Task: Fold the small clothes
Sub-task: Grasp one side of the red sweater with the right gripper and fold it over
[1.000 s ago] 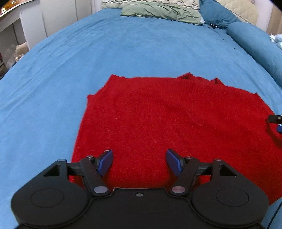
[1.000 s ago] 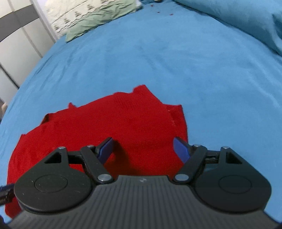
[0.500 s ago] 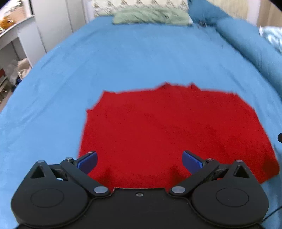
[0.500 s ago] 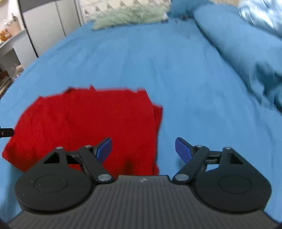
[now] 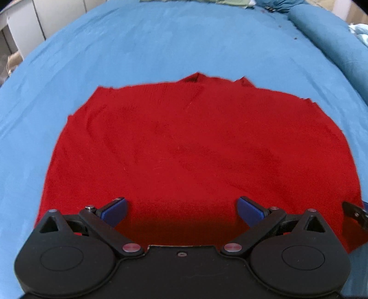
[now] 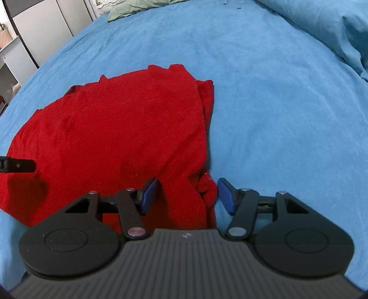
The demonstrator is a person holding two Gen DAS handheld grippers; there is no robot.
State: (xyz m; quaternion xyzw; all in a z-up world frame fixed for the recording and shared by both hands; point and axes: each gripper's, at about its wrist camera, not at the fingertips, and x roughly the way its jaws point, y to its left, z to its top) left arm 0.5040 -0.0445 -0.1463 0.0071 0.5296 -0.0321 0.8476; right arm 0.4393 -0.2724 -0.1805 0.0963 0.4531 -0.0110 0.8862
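Note:
A red knit garment (image 5: 184, 142) lies spread flat on the blue bedsheet (image 5: 161, 46), sleeves folded in. My left gripper (image 5: 181, 210) is wide open over the garment's near edge, holding nothing. In the right wrist view the same garment (image 6: 115, 128) fills the left half, with a folded layer along its right edge. My right gripper (image 6: 187, 195) is open, its jaws either side of the bunched near right corner of the garment. The right gripper's tip shows at the left view's right edge (image 5: 355, 215); the left gripper's tip shows at the right view's left edge (image 6: 16, 164).
Pillows (image 5: 207, 1) and a green cloth (image 6: 138, 8) lie at the bed's far end. A rolled blue duvet (image 5: 333, 34) runs along the right side. White cabinets (image 6: 46, 25) stand beyond the bed's left edge.
Both grippers moved closer to the garment's near edge. The left jaws stayed wide open. The right gripper shifted so the garment's right corner sits between its jaws, which narrowed somewhat.

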